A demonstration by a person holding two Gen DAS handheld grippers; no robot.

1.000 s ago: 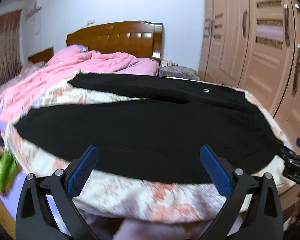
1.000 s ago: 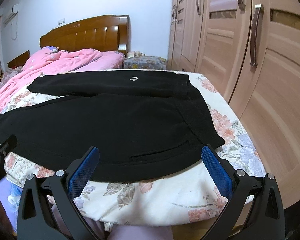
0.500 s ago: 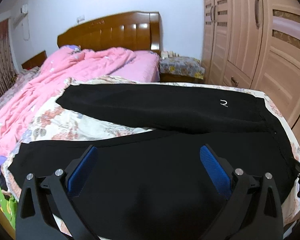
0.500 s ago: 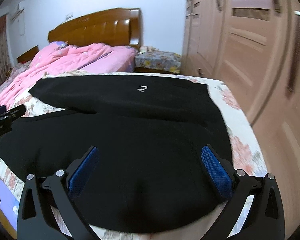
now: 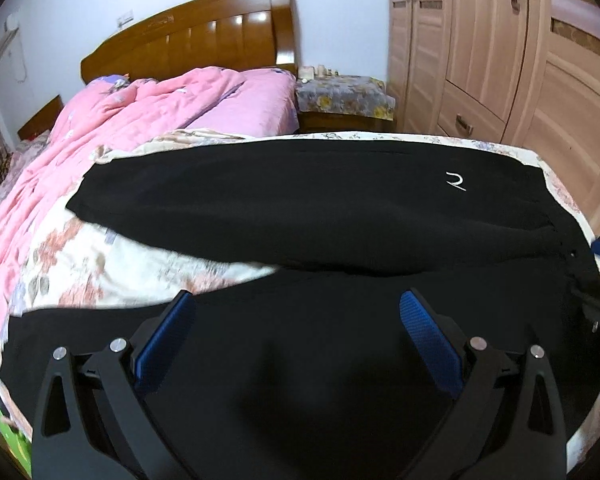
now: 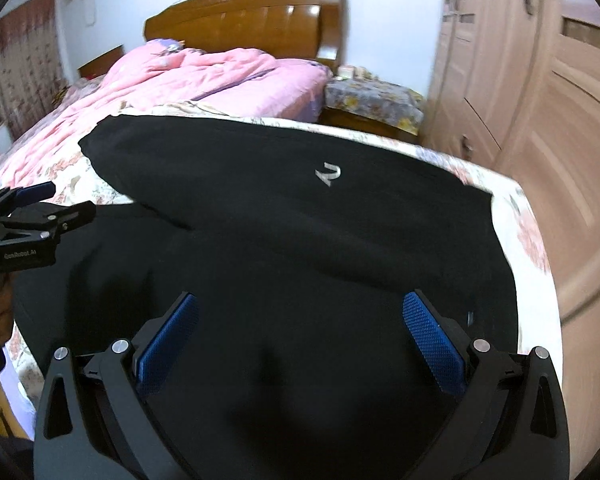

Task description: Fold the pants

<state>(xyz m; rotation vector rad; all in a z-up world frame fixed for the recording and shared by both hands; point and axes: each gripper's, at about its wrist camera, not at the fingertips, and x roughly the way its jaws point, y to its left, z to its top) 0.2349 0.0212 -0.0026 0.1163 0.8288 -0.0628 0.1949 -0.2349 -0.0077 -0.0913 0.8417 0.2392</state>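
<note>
Black pants (image 5: pixel 300 216) with a small white logo (image 5: pixel 456 181) lie spread flat on the bed, legs apart in a V toward the left, waist at the right; they also fill the right wrist view (image 6: pixel 300 232). My left gripper (image 5: pixel 296 336) is open and empty, just above the near leg. My right gripper (image 6: pixel 300 332) is open and empty above the waist end of the near leg. The left gripper also shows at the left edge of the right wrist view (image 6: pixel 28 216).
The bed has a floral sheet (image 5: pixel 100 264) and a crumpled pink quilt (image 5: pixel 140 120) toward the wooden headboard (image 5: pixel 204 36). A nightstand (image 5: pixel 344 100) stands beyond the bed. Wardrobe doors (image 5: pixel 520 60) stand close on the right.
Both grippers have moved forward from the bed's near edge to over the pants, which now fill the lower view. The jaws have stayed open.
</note>
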